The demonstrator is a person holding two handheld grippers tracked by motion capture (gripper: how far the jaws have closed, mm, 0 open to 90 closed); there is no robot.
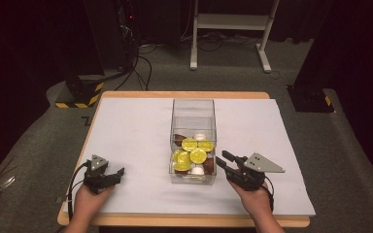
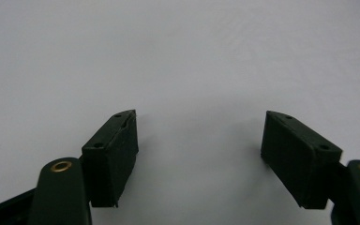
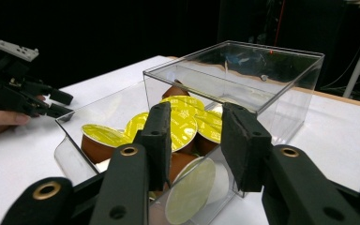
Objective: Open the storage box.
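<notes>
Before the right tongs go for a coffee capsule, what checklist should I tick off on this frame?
1. Right tongs empty, jaws apart with nothing between them: ok.
2. Right tongs aimed at the clear box from beside its near right corner: ok.
3. Box open on top: cannot tell.
4. Gold-topped capsules lying near the top of the pile: ok.
5. Left tongs open, over bare white table, away from the box: ok.

The room is dark, with black walls at the back and sides, and a grey carpet floor [image 1: 233, 73]. A wooden table [image 1: 184, 94] with a white sheet [image 1: 131, 126] on top stands in the light. Behind it are a white frame [image 1: 233, 22], black cables [image 1: 143, 60] and a block with yellow and black stripes [image 1: 80, 94]
</notes>
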